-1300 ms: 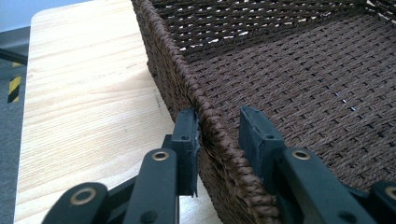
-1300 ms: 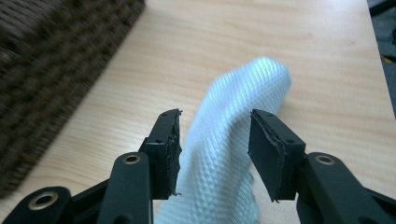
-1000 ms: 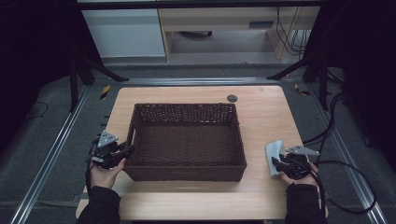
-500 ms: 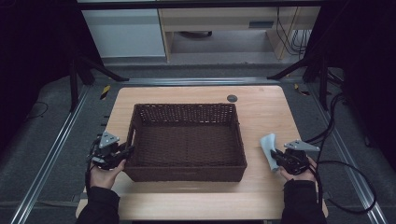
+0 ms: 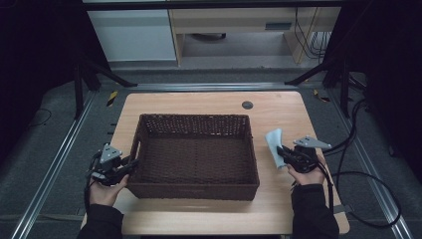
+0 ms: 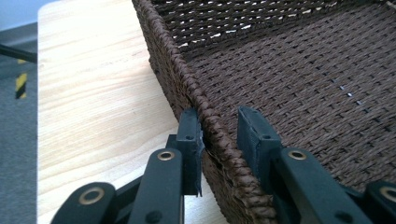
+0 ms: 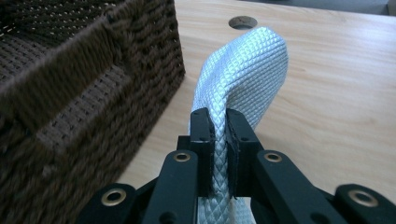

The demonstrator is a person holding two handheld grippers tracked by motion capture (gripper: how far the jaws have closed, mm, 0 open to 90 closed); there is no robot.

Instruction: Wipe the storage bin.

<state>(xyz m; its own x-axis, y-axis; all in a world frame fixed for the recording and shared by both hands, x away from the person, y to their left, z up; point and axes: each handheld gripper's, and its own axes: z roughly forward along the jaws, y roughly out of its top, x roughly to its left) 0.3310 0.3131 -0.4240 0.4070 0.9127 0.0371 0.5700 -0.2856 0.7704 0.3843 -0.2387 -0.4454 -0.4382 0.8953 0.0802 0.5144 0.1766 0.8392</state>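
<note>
A dark brown wicker basket [image 5: 194,117] sits empty in the middle of the wooden table [image 5: 199,219]. My left gripper [image 5: 130,164] straddles its left wall near the front corner. In the left gripper view, the left gripper [image 6: 217,119] has one jaw outside and one inside the rim [image 6: 187,79], shut on it. To the right of the basket, my right gripper [image 5: 282,153] holds a pale blue woven cloth [image 5: 274,142] above the table. In the right gripper view, the right gripper [image 7: 219,116] is shut on the cloth [image 7: 247,65], which arches up beside the basket's right wall [image 7: 93,70].
A round cable hole [image 5: 247,105] lies in the table behind the basket, and the right gripper view has it beyond the cloth as a hole [image 7: 243,21]. Black cables [image 5: 363,164] trail over the floor at the right. Metal rails [image 5: 54,169] flank the table.
The right gripper has closed on the pale cloth and lifted it off the table, moving up and slightly toward the basket. The left gripper has stayed on the basket's left wall.
</note>
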